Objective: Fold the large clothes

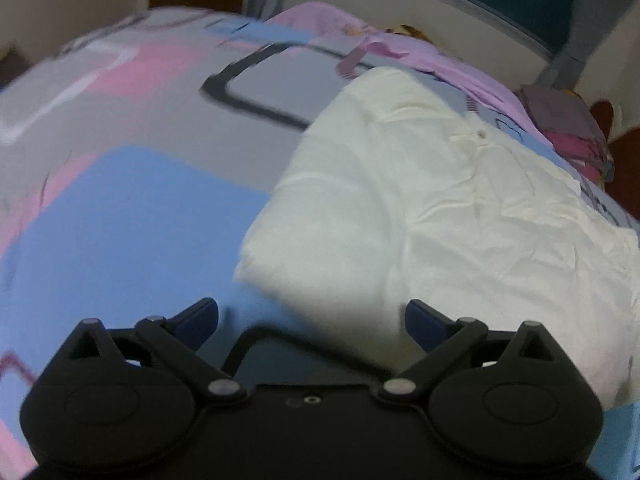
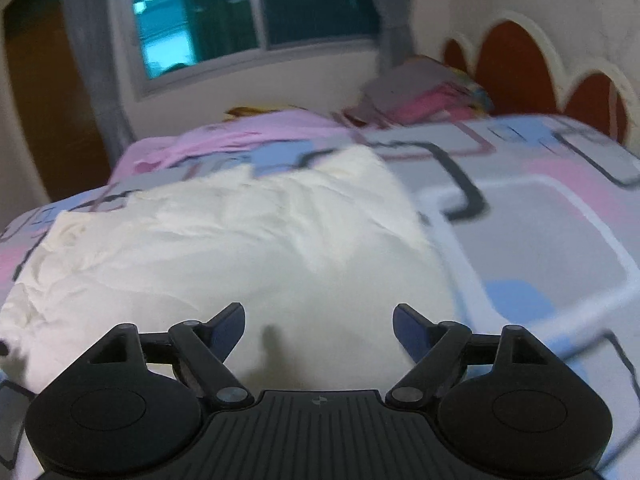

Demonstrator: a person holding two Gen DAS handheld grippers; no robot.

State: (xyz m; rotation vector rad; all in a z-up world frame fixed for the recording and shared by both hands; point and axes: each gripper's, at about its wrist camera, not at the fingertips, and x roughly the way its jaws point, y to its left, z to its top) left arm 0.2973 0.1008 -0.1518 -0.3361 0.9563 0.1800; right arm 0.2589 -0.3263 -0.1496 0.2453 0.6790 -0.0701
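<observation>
The cream garment (image 1: 440, 208) on the bed (image 1: 132, 216) looks light, soft and limp, best pinched at a corner, while the left hand-held gripper (image 1: 312, 316) and right hand-held gripper (image 2: 319, 320) hang spread and empty.

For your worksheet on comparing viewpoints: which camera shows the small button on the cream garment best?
The left wrist view: the button shows clearly on the cream garment. The right wrist view shows the garment, but no button can be made out.
</observation>
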